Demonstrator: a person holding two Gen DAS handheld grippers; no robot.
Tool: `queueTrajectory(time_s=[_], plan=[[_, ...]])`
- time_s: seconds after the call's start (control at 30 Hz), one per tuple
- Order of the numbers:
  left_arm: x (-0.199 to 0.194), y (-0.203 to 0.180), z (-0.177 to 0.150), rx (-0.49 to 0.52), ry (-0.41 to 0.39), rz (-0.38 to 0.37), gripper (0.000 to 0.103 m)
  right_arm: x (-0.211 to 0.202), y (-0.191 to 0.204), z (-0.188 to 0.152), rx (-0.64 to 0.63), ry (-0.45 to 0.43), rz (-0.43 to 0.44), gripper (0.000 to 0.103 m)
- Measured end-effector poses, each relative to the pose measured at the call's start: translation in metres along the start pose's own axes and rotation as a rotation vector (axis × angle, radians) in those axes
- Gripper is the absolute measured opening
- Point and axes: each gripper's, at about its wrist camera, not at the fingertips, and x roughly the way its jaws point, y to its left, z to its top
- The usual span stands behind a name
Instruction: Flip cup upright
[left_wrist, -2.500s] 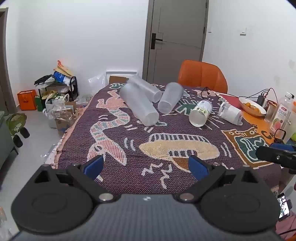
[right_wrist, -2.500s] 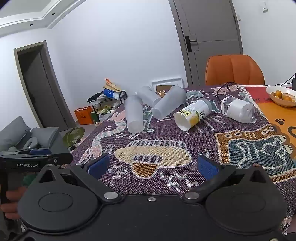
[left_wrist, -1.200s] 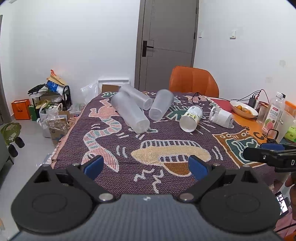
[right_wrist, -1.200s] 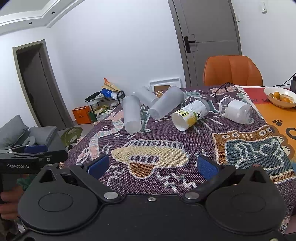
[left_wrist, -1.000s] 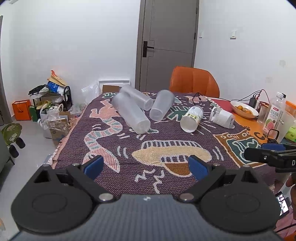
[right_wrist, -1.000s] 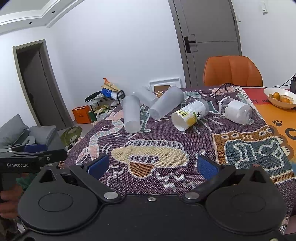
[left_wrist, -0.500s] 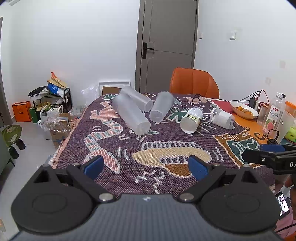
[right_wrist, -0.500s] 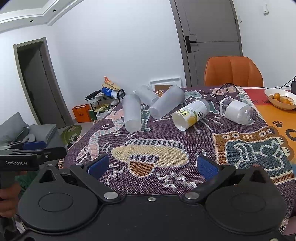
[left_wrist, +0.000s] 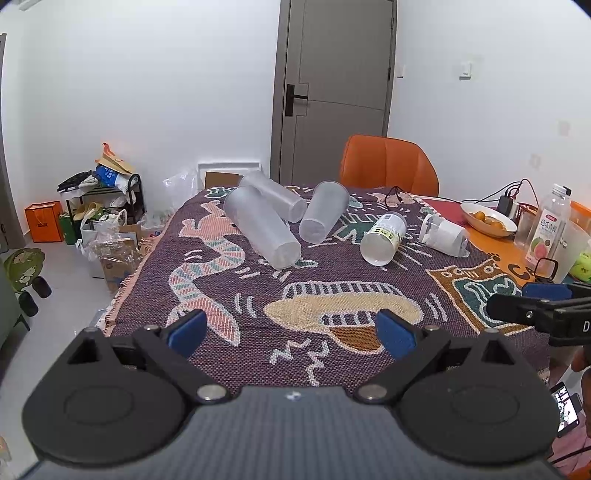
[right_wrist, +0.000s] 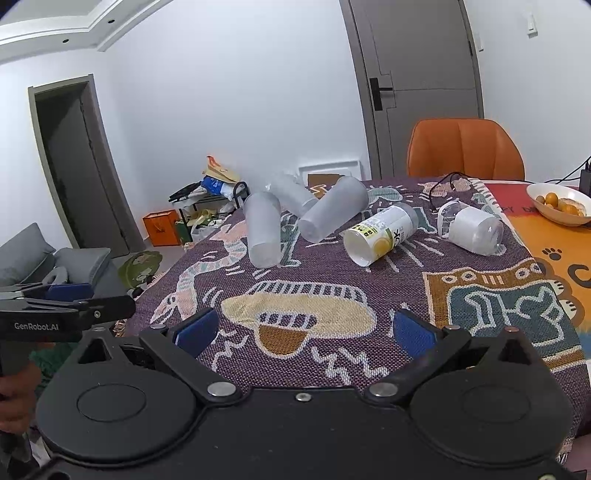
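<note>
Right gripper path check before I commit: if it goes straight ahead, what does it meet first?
Probably the woven blanket first; beyond it, likeliest the yellow-labelled cup on its side. Right gripper is open; depth unclear.

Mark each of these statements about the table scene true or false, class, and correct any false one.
1. All five cups on the patterned cloth lie on their sides. True.
2. The left tool is shut on a frosted cup. False: its jaws stand open, and it holds nothing.
3. The cup with the yellow label lies between the frosted cups and the white cup. True.
4. The bowl of oranges sits on the patterned cloth. False: it sits on the orange mat beyond the cloth's edge.
5. The right tool is open and touches no cup. True.
</note>
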Motion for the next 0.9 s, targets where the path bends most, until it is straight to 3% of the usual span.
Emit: queueTrajectory(time_s=[0.47,0.9], plan=[[0.038,0.003,0.000,0.022,0.037,0.022,0.097,0.022,-0.004,-0.003,-0.032,-0.004,-0.019,0.103],[0.098,0.016,0.015,-0.001,0.086,0.045,0.097,0.084,-0.028,0.008,0.047,0.062,0.009,0.103]])
